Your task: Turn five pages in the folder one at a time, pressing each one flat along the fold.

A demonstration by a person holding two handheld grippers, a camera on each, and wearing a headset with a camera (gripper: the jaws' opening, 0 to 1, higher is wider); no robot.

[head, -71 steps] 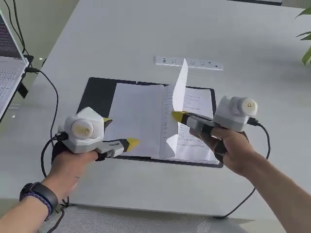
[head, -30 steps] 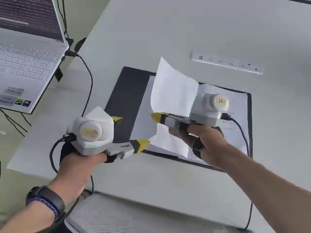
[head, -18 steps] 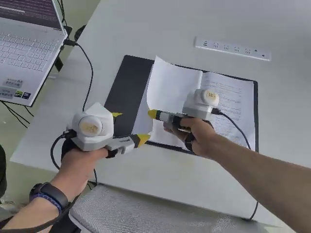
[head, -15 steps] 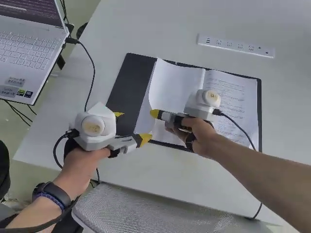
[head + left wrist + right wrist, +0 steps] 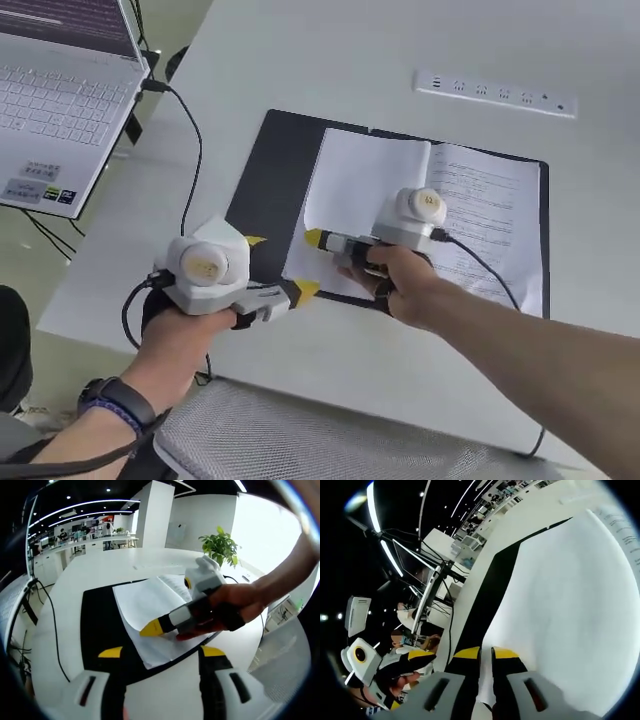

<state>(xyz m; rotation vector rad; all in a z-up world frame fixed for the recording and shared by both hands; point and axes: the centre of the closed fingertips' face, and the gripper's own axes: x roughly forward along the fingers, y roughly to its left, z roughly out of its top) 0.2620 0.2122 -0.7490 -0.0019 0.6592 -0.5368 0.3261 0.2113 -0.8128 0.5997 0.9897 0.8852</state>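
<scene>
Overhead + low cams — folder (image 5: 265, 170) shared, prob.

Bright, even light on folder (image 5: 262, 170); faint soft shadows along its near edge. Head view sharp. Gripper views bend at edges; window (image 5: 265, 530) beyond folder blown out.

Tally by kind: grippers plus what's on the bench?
Grippers: 2, the left gripper open, the right gripper shut on a page
Folder: 1
Laptop: 1
Power strip: 1
Total: 5
</scene>
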